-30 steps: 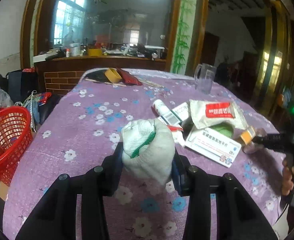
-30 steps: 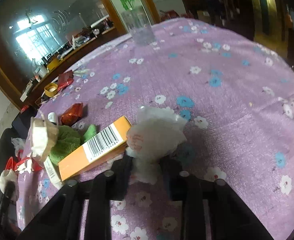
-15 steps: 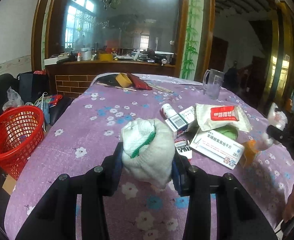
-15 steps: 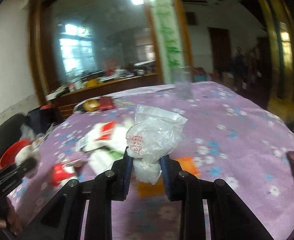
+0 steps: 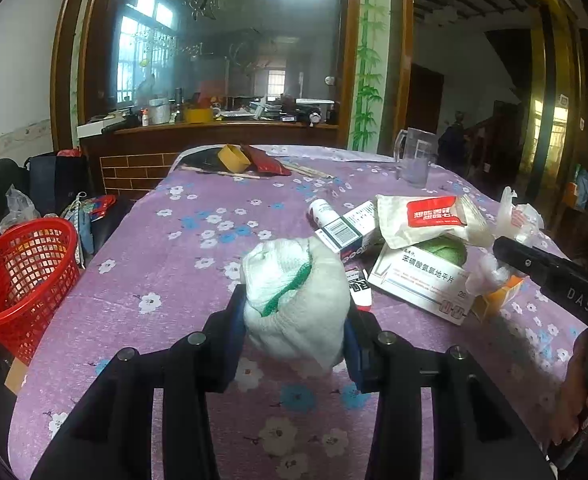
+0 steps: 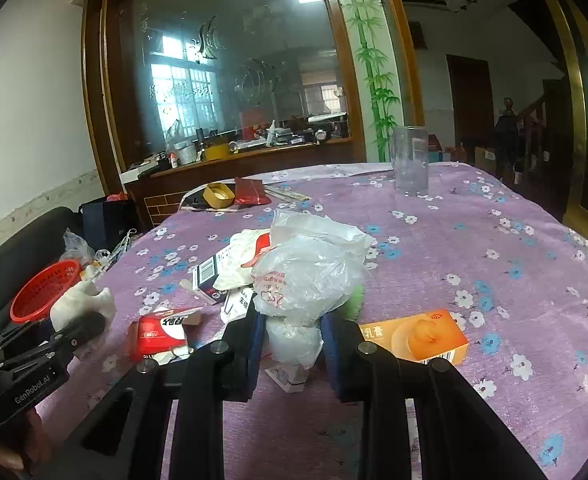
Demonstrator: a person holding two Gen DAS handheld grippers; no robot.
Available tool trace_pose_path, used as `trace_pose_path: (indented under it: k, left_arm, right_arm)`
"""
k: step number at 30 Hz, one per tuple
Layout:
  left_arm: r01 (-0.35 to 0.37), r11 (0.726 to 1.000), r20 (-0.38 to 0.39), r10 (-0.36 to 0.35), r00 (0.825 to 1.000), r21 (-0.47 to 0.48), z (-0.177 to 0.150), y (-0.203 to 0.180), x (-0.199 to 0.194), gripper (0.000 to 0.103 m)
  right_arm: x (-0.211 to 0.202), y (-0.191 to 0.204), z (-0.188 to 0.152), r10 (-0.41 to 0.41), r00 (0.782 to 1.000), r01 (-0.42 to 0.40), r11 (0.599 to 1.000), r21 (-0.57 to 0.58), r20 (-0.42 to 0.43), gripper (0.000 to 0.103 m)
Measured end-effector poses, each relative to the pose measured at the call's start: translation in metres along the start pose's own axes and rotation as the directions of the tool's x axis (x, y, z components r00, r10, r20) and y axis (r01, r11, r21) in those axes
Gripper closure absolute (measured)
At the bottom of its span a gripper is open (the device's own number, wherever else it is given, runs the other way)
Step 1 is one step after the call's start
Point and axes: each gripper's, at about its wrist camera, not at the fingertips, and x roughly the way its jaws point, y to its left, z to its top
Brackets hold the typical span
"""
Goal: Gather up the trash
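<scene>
The left gripper (image 5: 294, 320) clamps a white knitted cloth bundle with green trim (image 5: 294, 300), upright; its underside is hidden. The right gripper (image 6: 290, 340) pinches a crumpled clear plastic bag (image 6: 310, 272), bulging upward.

A lived-in home, its dining room; a round table (image 6: 474, 240) under a purple flowered cloth fills the middle; behind the table a wood-framed glass partition (image 6: 246, 72) etched with fish gives onto a cluttered kitchen counter (image 6: 254, 148); right of the partition a panel painted with bamboo (image 6: 374, 80), then a dark wooden door (image 6: 470, 108) and a staircase (image 6: 534, 120); left of the table a dark sofa (image 6: 26, 240) and a red basket (image 5: 18, 272); on the table a clear jug (image 6: 410, 164) and scattered packaging.
</scene>
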Motion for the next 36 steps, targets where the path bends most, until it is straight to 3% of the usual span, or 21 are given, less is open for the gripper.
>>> trace_pose_path:
  k: [36]
  left_arm:
    - [0.007,1.0,-0.006,-0.007,1.0,0.005,0.0001,0.0017,0.0016,0.062]
  right_arm:
    - [-0.0033,0.0068,-0.0025,-0.015,1.0,0.015,0.999,-0.031,0.0,0.074]
